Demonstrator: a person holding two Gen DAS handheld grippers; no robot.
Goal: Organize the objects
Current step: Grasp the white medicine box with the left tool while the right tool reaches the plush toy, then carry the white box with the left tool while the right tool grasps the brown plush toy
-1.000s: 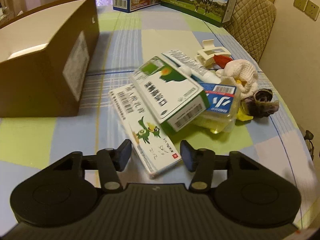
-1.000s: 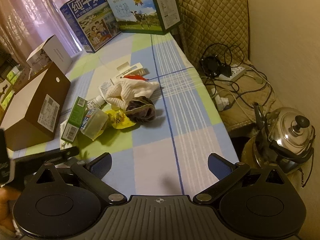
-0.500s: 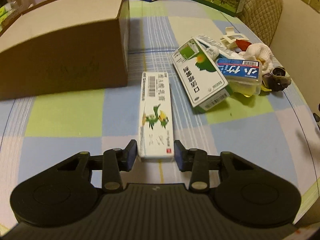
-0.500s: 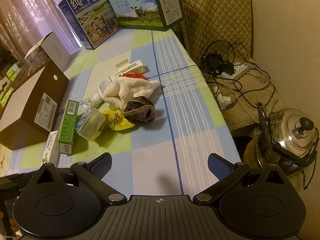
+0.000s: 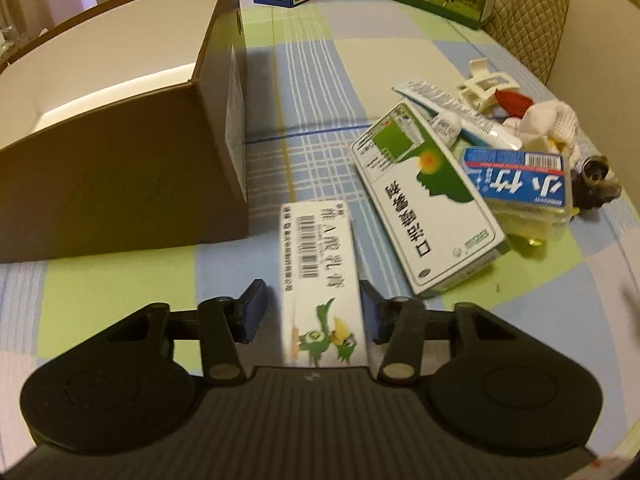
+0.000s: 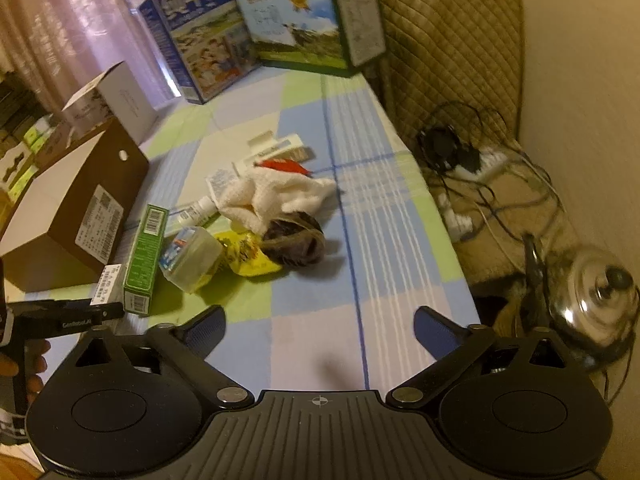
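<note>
Your checked tablecloth (image 5: 312,64) carries everything, and the biggest thing on it is the open brown cardboard box (image 5: 120,168) at your left, its white inside showing. Behind it, at the far edge, stand two milk cartons (image 6: 260,28). To the right of the box lies the clutter: a green-and-white medicine box (image 5: 424,200) lying flat, with a clear plastic tub with a blue label (image 5: 520,188) leaning just beside it, then a white cloth (image 6: 280,196), a dark bundle (image 6: 294,236) and a white tube (image 5: 456,114) further back.

Your left gripper (image 5: 312,312) has the long white carton with a green bird print (image 5: 320,280) between its fingers; the right pad looks to touch it, a slight gap shows on the left, so I cannot tell whether you are gripping it. The carton sits just in front of the brown box's near corner.

Your right gripper (image 6: 320,328) hangs over bare cloth with its fingers spread wide, holding nothing.
</note>
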